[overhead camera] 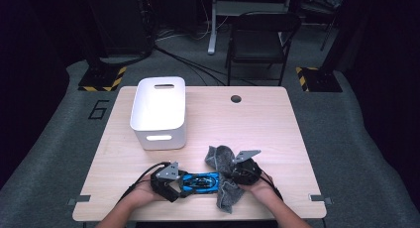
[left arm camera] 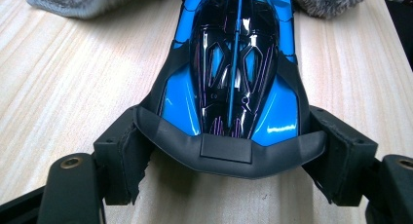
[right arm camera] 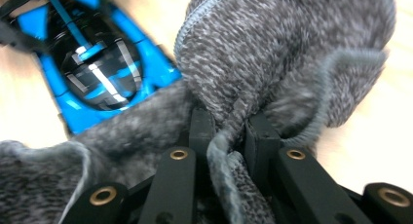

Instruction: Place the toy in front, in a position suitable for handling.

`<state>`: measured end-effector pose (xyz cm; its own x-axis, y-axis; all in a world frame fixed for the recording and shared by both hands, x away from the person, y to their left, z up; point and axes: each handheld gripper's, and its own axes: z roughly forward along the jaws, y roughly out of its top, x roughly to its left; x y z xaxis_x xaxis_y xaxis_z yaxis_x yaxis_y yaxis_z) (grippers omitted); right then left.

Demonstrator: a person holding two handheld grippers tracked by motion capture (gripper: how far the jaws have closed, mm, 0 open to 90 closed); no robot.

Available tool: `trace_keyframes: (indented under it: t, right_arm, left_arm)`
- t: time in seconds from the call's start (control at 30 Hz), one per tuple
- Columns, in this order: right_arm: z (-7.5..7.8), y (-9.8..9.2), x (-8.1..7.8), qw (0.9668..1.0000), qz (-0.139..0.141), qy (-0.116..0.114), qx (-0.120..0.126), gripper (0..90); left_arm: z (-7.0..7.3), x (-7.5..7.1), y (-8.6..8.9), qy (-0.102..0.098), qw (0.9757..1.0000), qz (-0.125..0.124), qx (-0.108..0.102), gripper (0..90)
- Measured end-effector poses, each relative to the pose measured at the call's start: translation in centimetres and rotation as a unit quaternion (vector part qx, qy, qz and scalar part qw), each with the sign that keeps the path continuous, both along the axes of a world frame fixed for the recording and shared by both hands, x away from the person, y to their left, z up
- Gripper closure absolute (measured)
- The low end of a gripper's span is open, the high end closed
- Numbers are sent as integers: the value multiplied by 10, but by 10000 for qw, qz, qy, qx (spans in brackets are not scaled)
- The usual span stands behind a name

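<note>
Left gripper (left arm camera: 229,185) is clamping the blunt black end of the glossy blue-and-black toy race car (overhead camera: 199,182), one pad on each flank, and is pinning it flat on the pale wooden table (overhead camera: 257,124). The car is lying lengthwise near the table's front edge, in front of the white plastic bin with handle slots (overhead camera: 159,112) and well apart from it.

Right gripper (right arm camera: 229,136) is pinching a fold of the grey knitted cloth (right arm camera: 292,53), jaws nearly together with the fabric bunched between them. The cloth is sitting at the car's far end, touching it and draping partly over its blue bodywork on that side.

Judged step: wiping the car with the cloth while the other gripper is steadying it.

Doing it well:
- Keep the left grip low and even, so the car is not twisting or skidding under the rub.
- Keep a thick wad of cloth ahead of the right jaws; bare jaw tips risk scratching the glossy canopy.
- Stroke lengthwise along the car toward the held end, with light pressure.
- Watch that loose cloth is not snagging under the body.
</note>
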<state>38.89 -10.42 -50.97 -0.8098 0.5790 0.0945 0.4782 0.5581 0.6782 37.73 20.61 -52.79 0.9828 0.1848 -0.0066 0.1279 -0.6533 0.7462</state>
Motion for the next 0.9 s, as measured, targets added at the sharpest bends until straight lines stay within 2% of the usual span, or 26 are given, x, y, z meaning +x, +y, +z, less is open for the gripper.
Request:
trace_keyframes:
  t: [0.13,0.2,0.23,0.33,0.37,0.43,0.47,0.5,0.53,0.67,0.7,0.73,0.77,0.87,0.9]
  right_arm:
    - [1,2,-10,10000,44,32,-21,781]
    - [0,-5,-18,9995,34,271,137,782]
    - [0,-5,-18,9995,34,271,137,782]
    - [0,-8,-31,9991,198,351,145,781]
    - [0,-7,-39,9984,342,420,147,781]
    - [0,-6,-46,9970,540,513,205,781]
    - [0,-6,-46,9970,540,513,205,781]
    - [1,-3,-50,9955,720,585,181,780]
    - [1,-3,-50,9955,720,585,181,780]
    - [11,-5,-45,9962,714,431,262,776]
    - [22,-11,-37,9975,571,214,364,775]
    - [28,-14,-33,9980,463,106,408,775]
    - [28,-14,-33,9980,463,106,408,775]
    - [45,-23,-19,9986,233,-190,431,774]
    - [55,-31,-5,9984,-7,-371,423,772]
  left_arm:
    - [0,0,0,-3,10000,-1,-1,247]
    - [0,0,0,-14,10000,-15,8,247]
    - [0,0,0,-14,10000,-15,8,248]
    - [0,0,0,-7,10000,22,-12,248]
    - [0,0,0,-12,10000,11,-9,248]
    - [0,0,0,3,10000,5,-12,247]
    - [0,0,0,3,10000,5,-12,247]
    - [0,0,0,-9,10000,8,-10,247]
    - [0,0,0,-9,10000,8,-10,247]
    - [0,0,0,2,10000,8,-14,247]
    - [0,0,0,1,10000,-1,-23,247]
    - [0,0,0,1,10000,-1,-23,247]
    - [0,0,0,-9,10000,12,-11,247]
    - [0,0,0,4,10000,8,-17,247]
    - [0,0,0,4,10000,3,-14,247]
